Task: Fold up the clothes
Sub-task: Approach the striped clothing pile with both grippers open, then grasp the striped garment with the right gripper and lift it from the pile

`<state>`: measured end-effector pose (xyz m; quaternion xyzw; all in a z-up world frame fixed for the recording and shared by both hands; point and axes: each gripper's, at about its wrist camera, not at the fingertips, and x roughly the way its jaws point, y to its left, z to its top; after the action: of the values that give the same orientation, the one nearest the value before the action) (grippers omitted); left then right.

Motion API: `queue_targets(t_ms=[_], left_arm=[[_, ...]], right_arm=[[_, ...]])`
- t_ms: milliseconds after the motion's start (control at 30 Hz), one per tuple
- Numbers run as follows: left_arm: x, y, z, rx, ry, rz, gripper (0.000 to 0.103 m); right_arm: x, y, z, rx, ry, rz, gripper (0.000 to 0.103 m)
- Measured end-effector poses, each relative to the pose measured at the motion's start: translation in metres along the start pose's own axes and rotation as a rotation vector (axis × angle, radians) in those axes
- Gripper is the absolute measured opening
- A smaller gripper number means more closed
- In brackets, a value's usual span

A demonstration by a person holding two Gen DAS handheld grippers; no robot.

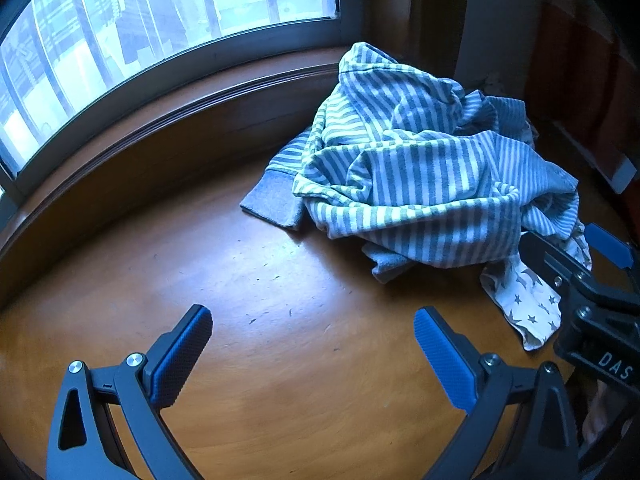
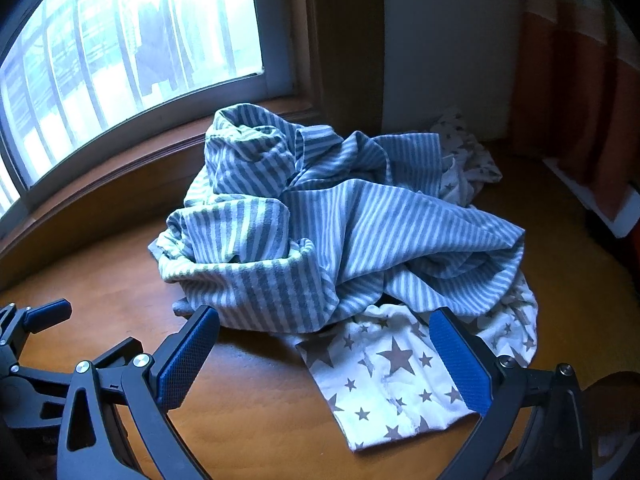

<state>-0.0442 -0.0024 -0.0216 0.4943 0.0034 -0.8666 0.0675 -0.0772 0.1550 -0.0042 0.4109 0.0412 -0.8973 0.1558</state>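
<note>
The left gripper (image 1: 312, 352) hovered over bare table (image 1: 260, 280) at the near left, its blue pads spread wide and holding nothing. Right of it and farther off, a crumpled striped garment (image 2: 320, 240) lay heaped below the window (image 2: 120, 48), on top of a white star-print cloth (image 2: 384, 384) whose near end spilled flat onto the wood. The right gripper (image 2: 324, 360) stood at that near end, jaws spread apart to either side of the star cloth, pinching nothing.
</note>
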Motion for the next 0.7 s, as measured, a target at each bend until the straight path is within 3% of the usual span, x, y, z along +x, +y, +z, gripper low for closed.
queue_targets(t_ms=[333, 700], left_arm=[[0.01, -0.011, 0.018, 0.032, -0.055, -0.01, 0.103], [0.035, -0.023, 0.062, 0.085, -0.116, -0.051, 0.103]], right_arm=[[0.025, -0.012, 0.017, -0.062, 0.012, 0.076, 0.103], [0.041, 0.015, 0.067, -0.381, -0.162, 0.056, 0.103]])
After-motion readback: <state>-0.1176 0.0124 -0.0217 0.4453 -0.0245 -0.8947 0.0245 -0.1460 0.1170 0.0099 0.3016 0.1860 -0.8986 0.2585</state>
